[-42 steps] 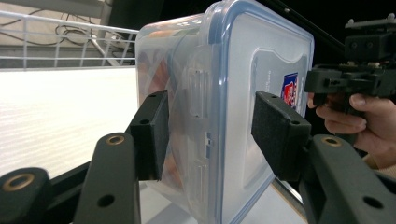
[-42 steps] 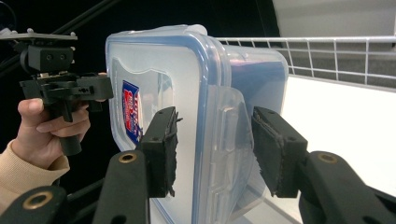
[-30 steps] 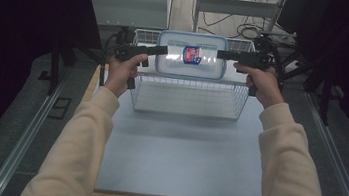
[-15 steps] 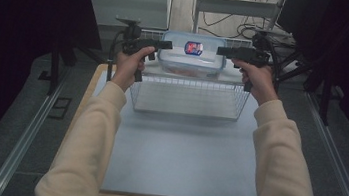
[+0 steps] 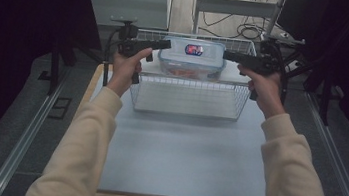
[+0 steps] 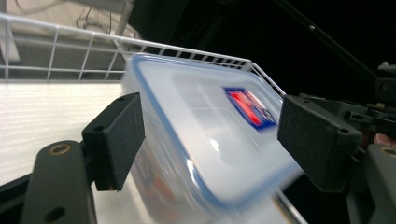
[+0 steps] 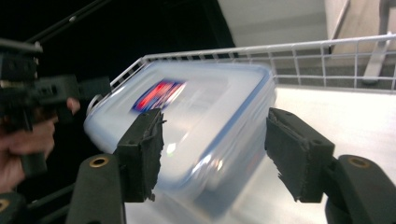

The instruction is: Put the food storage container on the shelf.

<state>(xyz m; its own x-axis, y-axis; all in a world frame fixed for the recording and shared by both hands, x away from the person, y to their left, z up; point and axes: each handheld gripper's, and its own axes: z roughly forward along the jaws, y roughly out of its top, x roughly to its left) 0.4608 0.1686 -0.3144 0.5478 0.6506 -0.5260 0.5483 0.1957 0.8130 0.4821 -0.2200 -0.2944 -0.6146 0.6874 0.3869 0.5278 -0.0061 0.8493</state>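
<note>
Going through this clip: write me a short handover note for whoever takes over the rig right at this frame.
Left gripper: jaws have just been opening, pads clear of the lidded plastic container, which sits between them.
Right gripper: the same, jaws just opened, container's other end between the pads, not pressed.
Container: inside the wire basket, at its far side, lid on, red-and-blue label up; blurred in both gripper views.
Done: container appears delivered into the basket and released.
Left: draw both grippers back clear of the basket.
</note>
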